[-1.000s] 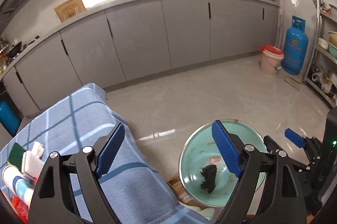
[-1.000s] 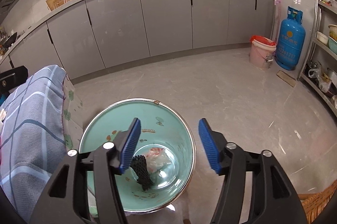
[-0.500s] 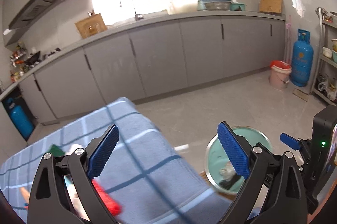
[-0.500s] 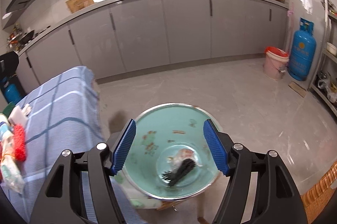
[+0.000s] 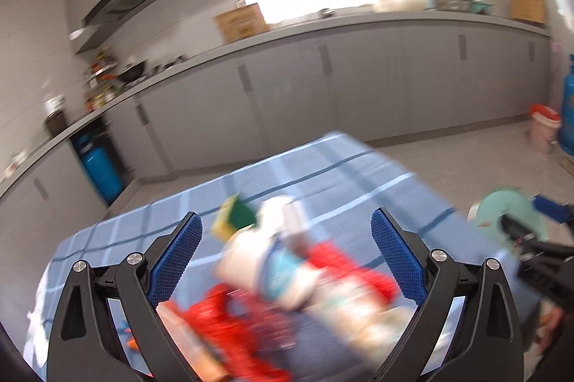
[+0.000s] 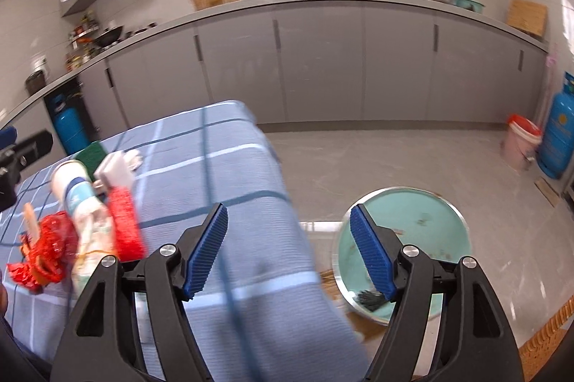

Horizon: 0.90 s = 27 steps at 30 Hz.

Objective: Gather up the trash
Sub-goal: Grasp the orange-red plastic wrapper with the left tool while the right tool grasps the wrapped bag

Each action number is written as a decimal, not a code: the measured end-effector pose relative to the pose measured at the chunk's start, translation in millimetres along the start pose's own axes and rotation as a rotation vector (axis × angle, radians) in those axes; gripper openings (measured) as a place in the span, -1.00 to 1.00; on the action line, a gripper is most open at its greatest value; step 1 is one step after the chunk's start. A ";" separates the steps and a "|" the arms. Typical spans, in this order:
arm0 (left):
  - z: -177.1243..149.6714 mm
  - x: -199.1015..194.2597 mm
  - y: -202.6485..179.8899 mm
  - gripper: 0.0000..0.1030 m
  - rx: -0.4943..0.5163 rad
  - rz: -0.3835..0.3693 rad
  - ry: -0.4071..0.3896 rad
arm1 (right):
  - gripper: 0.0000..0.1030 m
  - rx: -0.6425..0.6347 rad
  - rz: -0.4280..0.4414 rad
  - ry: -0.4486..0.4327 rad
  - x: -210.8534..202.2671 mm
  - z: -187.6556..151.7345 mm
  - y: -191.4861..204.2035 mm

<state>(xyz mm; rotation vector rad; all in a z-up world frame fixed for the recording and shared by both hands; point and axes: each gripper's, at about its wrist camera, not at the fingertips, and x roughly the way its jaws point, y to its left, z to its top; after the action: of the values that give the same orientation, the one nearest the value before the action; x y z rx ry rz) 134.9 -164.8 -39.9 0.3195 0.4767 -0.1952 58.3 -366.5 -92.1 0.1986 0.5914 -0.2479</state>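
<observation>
A blurred heap of trash (image 5: pixel 287 288) lies on the blue checked tablecloth (image 5: pixel 344 174): red netting, a white and blue wrapper, a green and yellow sponge (image 5: pixel 236 215). My left gripper (image 5: pixel 287 260) hangs wide open over the heap, holding nothing. In the right wrist view the same trash (image 6: pixel 89 202) lies at the left on the cloth (image 6: pixel 233 166). My right gripper (image 6: pixel 288 251) is over the table's right edge, its jaws opening and empty. A teal basin (image 6: pixel 430 220) on the floor holds black scraps (image 6: pixel 369 297).
Grey kitchen cabinets (image 6: pixel 323 66) run along the back wall. A blue gas cylinder (image 6: pixel 558 127) and a pink bucket (image 6: pixel 520 140) stand at the right; another blue cylinder (image 5: pixel 98 166) stands at the left. A wicker edge (image 6: pixel 545 342) shows at the lower right.
Both grippers swung left and up, away from the teal basin toward the table. The left one now faces the trash heap. The right gripper's jaws have spread wider.
</observation>
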 end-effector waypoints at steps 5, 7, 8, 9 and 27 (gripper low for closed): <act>-31.5 9.1 69.8 0.82 -0.062 0.113 0.082 | 0.40 -0.051 0.047 -0.001 -7.1 -1.0 38.9; -44.6 9.9 94.0 0.82 -0.077 0.159 0.107 | 0.41 -0.073 0.067 -0.009 -12.9 -1.9 52.8; -54.3 9.7 109.3 0.82 -0.086 0.188 0.130 | 0.43 -0.093 0.074 -0.015 -16.3 -2.8 60.4; -60.9 9.2 118.0 0.82 -0.094 0.203 0.145 | 0.45 -0.110 0.077 -0.019 -18.5 -3.4 66.7; -146.4 34.4 148.4 0.82 -0.217 0.178 0.412 | 0.55 -0.198 0.115 0.058 -8.5 -31.7 111.9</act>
<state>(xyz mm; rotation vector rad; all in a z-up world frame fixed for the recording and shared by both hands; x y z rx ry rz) 141.9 20.2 -141.5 0.1867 0.8650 0.0995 66.9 -250.5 -100.2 0.0486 0.6558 -0.0722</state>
